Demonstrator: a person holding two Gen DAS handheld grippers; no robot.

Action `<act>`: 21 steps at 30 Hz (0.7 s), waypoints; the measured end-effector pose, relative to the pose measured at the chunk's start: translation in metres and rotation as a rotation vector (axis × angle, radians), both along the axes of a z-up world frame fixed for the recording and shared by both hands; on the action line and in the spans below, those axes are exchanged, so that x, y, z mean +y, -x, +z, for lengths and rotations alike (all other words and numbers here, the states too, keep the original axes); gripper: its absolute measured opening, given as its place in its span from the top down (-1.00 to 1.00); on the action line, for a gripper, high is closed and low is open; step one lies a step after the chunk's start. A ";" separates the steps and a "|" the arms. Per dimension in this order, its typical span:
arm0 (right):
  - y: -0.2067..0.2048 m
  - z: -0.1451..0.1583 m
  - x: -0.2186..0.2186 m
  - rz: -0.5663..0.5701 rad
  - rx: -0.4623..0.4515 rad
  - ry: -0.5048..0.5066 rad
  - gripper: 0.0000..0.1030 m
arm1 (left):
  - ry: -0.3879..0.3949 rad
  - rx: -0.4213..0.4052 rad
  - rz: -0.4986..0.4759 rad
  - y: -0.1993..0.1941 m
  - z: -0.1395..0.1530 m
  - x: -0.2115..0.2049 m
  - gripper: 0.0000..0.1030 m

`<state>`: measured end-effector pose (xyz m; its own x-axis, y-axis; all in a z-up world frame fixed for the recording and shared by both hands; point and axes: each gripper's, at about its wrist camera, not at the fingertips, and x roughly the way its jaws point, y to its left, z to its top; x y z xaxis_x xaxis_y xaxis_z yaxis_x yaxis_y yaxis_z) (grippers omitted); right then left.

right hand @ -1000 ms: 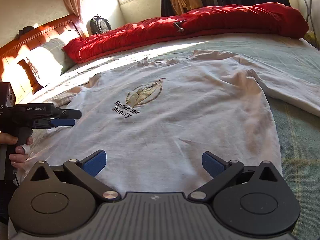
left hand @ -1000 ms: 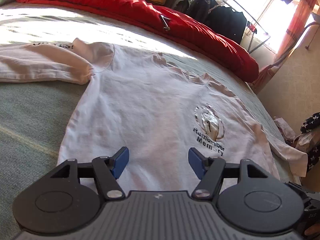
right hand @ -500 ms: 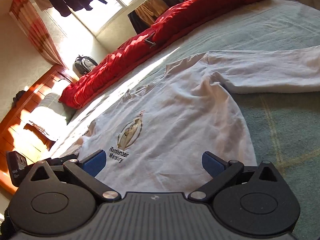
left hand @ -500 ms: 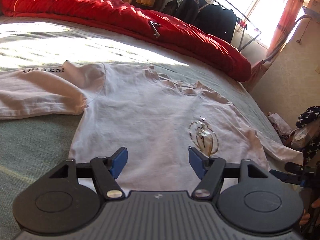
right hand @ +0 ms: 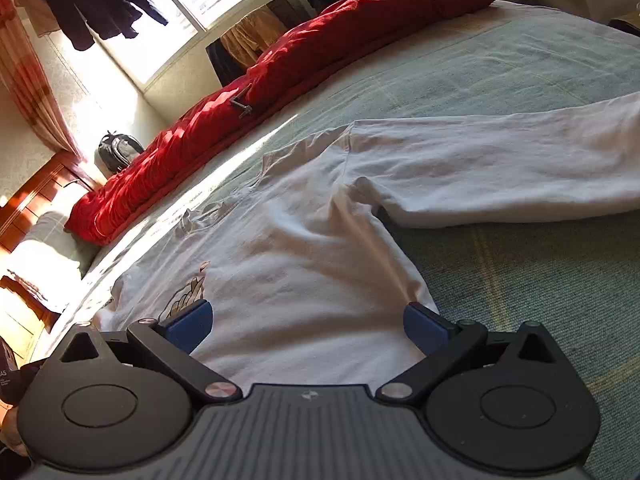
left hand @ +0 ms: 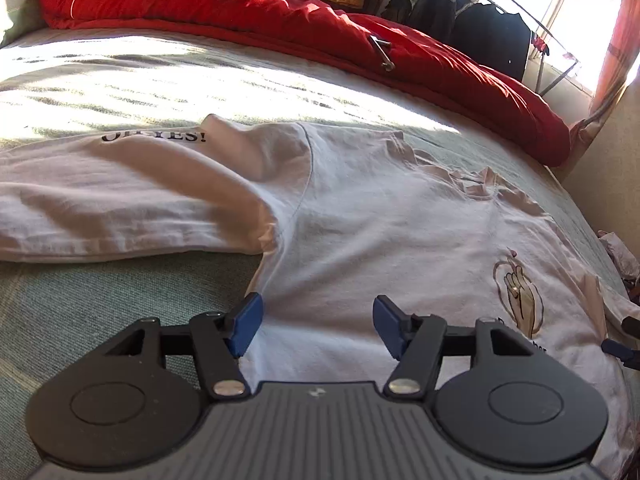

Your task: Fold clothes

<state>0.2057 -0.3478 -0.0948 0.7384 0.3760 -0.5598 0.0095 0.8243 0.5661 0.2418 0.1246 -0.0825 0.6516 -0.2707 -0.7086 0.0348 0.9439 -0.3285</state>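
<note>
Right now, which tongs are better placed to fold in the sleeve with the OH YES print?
Left. The left tongs are open by that sleeve; the right tongs face the other sleeve.

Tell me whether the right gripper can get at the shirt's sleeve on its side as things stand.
Probably yes. The right gripper is open over the shirt, and the sleeve lies flat on the bed ahead and to its right, with nothing lying on it or between them.

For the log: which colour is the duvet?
Red duvet; left wrist view shows it best.
</note>
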 end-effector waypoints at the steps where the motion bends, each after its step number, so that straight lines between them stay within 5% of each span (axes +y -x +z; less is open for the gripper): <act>1: 0.003 0.000 -0.004 -0.012 0.002 -0.021 -1.00 | -0.014 0.000 0.006 0.001 0.002 0.002 -0.22; 4: 0.012 0.008 -0.002 -0.037 0.026 -0.038 -1.00 | -0.031 -0.009 -0.004 0.007 0.008 0.001 -0.21; 8: 0.031 0.016 0.014 0.051 0.023 -0.095 -1.00 | 0.098 -0.049 -0.202 0.039 0.022 -0.039 -0.35; 11: 0.041 0.017 0.032 0.106 0.037 -0.092 -1.00 | 0.123 -0.030 -0.273 0.055 0.014 -0.066 -0.36; 14: 0.051 0.013 0.045 0.137 0.066 -0.066 -1.00 | 0.121 0.034 -0.247 0.064 -0.007 -0.077 -0.36; 21: 0.085 0.004 0.046 0.165 0.076 -0.033 -1.00 | 0.099 -0.003 -0.223 0.126 -0.004 -0.092 -0.51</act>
